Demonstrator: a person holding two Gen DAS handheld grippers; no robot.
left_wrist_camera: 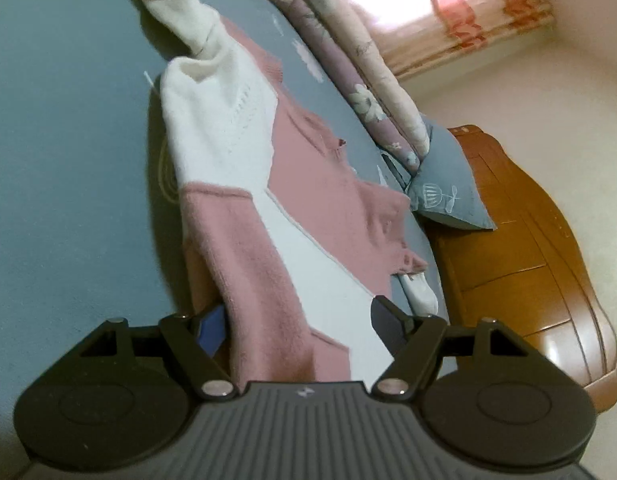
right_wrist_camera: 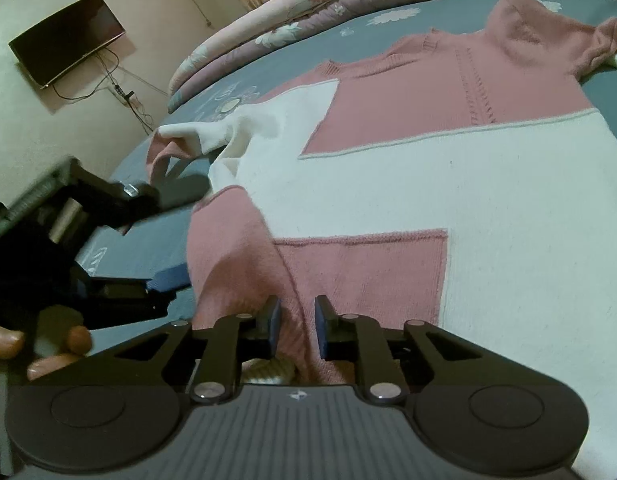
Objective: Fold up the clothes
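Pink-and-white knit sweater (right_wrist_camera: 388, 168) lies spread on blue bedsheet (left_wrist_camera: 68, 160). Soft, light, limp: it sags and stretches, so you grip a doubled edge. Your left gripper (left_wrist_camera: 300, 324) gapes around side hem, pads clear. Your right gripper (right_wrist_camera: 296, 330) stands narrowly parted astride pink ridge; contact unclear.

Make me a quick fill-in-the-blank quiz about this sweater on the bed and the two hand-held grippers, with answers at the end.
1. The sweater is pink and ____.
2. It lies on a bed sheet coloured ____.
3. The jaws of the left hand-held gripper stand ____ than those of the right hand-held gripper.
4. On the wall hangs a dark ____.

Missing words: white; blue-grey; wider; television
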